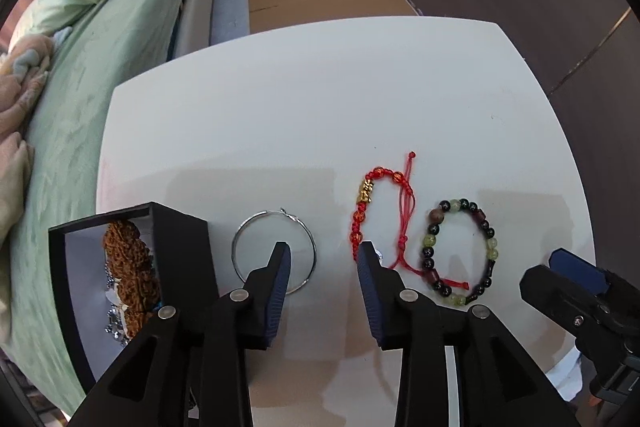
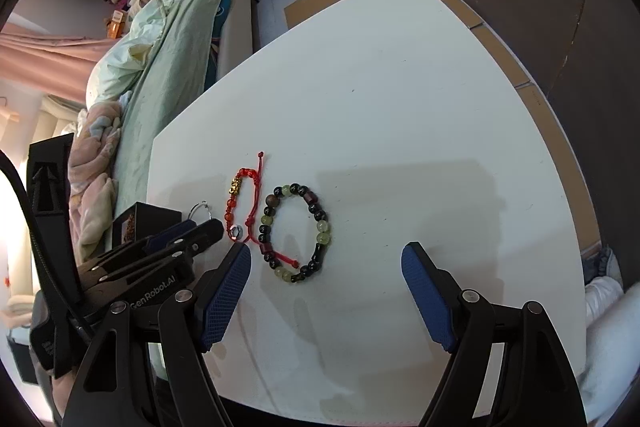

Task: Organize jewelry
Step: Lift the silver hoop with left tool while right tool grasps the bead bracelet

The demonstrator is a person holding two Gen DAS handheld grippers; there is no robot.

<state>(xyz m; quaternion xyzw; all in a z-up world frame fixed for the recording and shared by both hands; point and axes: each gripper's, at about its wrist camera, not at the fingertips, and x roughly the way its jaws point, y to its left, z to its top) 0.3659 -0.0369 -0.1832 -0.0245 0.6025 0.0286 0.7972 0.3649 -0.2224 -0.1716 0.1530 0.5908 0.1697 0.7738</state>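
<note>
While both grippers are hanging over the white round-cornered table (image 1: 320, 99), nothing is getting carried. The left gripper (image 1: 324, 253) is sitting partly spread with nothing between its blue pads, tips hovering between the thin silver wire hoop (image 1: 274, 251) at their 10 o'clock and the red knotted cord bracelet with a gold charm (image 1: 378, 215) at their 1 o'clock. A tiny silver ring (image 2: 235, 231) is lying right by the red cord's near end. The right gripper (image 2: 326, 259) is standing wide and empty, with the dark and pale-green beaded bracelet (image 2: 294, 233) at its 11 o'clock. The open black box with a white lining (image 1: 80, 267) is waiting at the table's 8 o'clock edge, already holding brown knobbly seed beads (image 1: 128, 267) and something sparkly.

What I'd be worrying about: the hoop is so thin and flat that pads could be skidding over it. That loose red tail is crossing the beaded bracelet, so lifting one might be dragging the other. The ring could get flicked off easily.
</note>
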